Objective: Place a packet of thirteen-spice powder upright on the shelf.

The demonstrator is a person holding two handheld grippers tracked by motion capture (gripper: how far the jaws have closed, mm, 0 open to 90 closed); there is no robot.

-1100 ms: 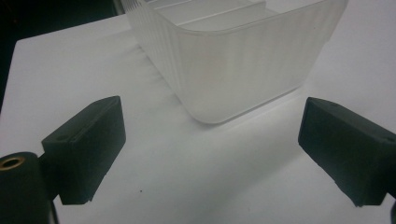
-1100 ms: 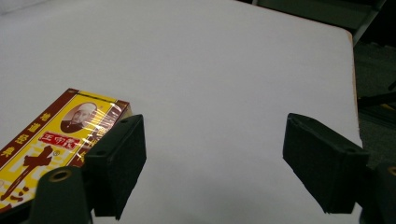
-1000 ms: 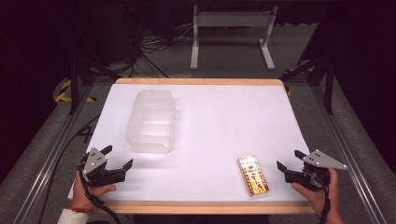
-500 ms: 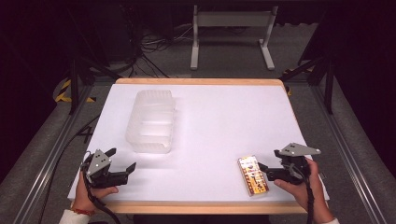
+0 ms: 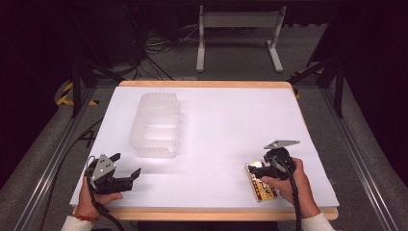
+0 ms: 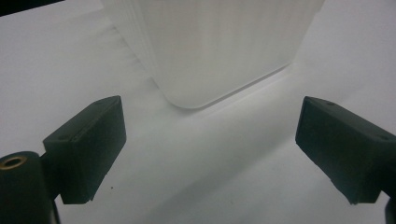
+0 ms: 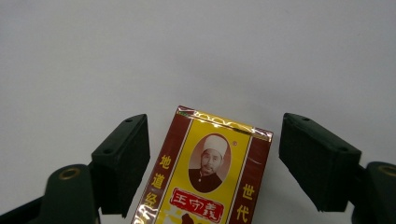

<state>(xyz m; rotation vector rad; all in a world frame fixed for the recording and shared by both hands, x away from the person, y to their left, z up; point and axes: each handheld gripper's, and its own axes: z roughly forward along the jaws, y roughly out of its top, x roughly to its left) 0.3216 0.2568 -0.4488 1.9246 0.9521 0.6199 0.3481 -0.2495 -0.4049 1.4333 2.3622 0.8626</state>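
Observation:
A red and yellow packet (image 5: 263,190) with printed characters lies flat near the table's front right. My right gripper (image 5: 259,168) hovers over its far end, open. In the right gripper view the packet (image 7: 210,182) lies between the two jaws with a gap on each side, and my right gripper (image 7: 212,140) touches nothing. A translucent ribbed plastic container (image 5: 156,125) stands left of centre. My left gripper (image 5: 126,164) rests at the front left, open and empty. In the left gripper view it (image 6: 210,140) faces the container's near corner (image 6: 205,51).
The table is covered by a white sheet (image 5: 231,120) with a wooden border at the front edge (image 5: 202,214). Metal rails run along both sides. A grey stand (image 5: 238,33) and cables lie on the floor beyond the far edge.
My right gripper has moved left from beside the packet to over its far end, jaws straddling it. The left gripper has shifted slightly and stays open.

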